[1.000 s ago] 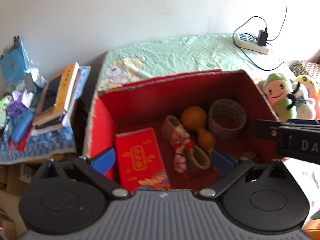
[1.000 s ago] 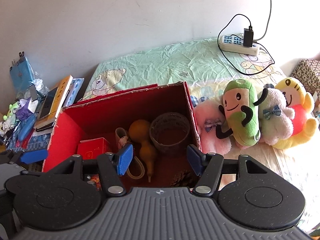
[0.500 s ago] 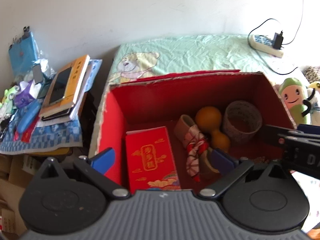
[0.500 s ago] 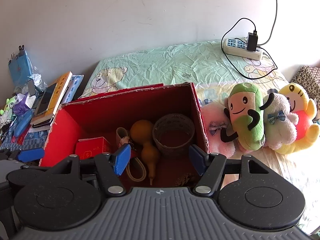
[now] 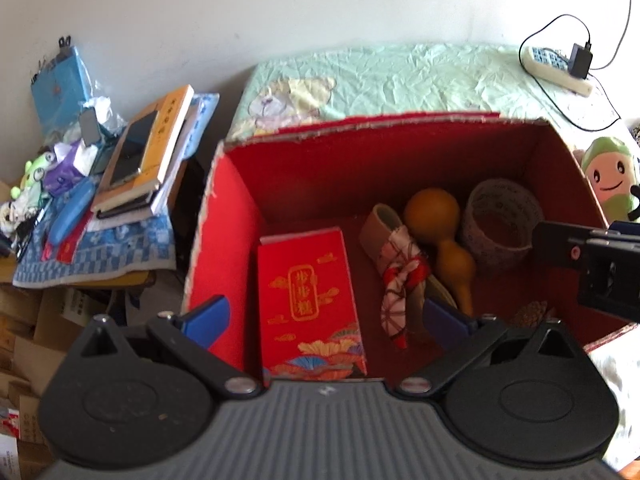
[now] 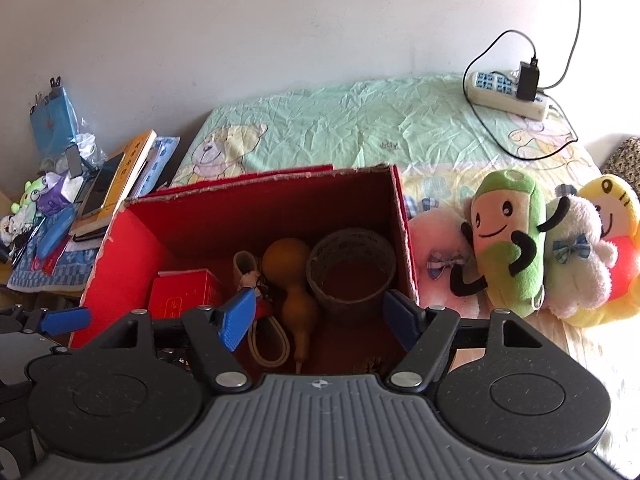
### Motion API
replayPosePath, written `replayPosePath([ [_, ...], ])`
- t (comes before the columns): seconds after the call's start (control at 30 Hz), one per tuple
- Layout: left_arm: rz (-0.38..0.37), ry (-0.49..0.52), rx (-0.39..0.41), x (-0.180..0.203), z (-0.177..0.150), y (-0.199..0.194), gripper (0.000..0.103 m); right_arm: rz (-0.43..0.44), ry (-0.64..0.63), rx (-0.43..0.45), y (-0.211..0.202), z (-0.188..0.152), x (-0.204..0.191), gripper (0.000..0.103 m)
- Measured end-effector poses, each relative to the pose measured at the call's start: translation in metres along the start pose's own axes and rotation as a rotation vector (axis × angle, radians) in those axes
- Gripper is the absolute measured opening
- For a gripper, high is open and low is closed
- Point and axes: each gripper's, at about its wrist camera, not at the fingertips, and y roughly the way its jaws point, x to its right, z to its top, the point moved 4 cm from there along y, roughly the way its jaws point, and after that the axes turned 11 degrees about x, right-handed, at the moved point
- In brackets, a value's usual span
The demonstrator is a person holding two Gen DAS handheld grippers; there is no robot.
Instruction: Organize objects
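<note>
An open red cardboard box (image 5: 224, 240) (image 6: 120, 248) sits on the bed. Inside it lie a red gift box (image 5: 308, 300) (image 6: 180, 296), a small fabric shoe (image 5: 394, 252), a brown gourd (image 5: 440, 232) (image 6: 292, 276) and a round woven basket (image 5: 500, 224) (image 6: 350, 268). My left gripper (image 5: 326, 318) hovers open over the box's near left part, nothing between its blue pads. My right gripper (image 6: 320, 318) hangs over the near right part, jaws opening wide and empty. A pine cone (image 5: 530, 312) lies at the box's near right corner.
Plush toys lie right of the box: a green one (image 6: 508, 240), a white one (image 6: 576, 256) and a yellow one (image 6: 616, 248). A power strip (image 6: 508, 94) with cable rests at the bed's far right. Left of the bed, a cluttered side table holds books and a phone (image 5: 148, 156).
The right gripper's jaws have spread wider. The left view has swung so the box sits more to the right and lower. Nothing in the box has moved.
</note>
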Motion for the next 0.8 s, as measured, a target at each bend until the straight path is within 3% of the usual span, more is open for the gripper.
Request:
replayPosePath([
  [0.3,-0.026,0.017,-0.01,0.007,-0.005,-0.002,0.102,0.043,0.033,-0.005,-0.006,-0.004,0.003,0.074],
  [0.53,-0.041,0.049,-0.002,0.01,-0.004,-0.001,0.102,0.024,0.044,0.015,-0.01,-0.004,0.007,0.073],
  [0.8,-0.089,0.072,0.002,0.015,-0.004,0.0,0.102,0.022,0.098,-0.021,-0.005,-0.005,0.014,0.073],
])
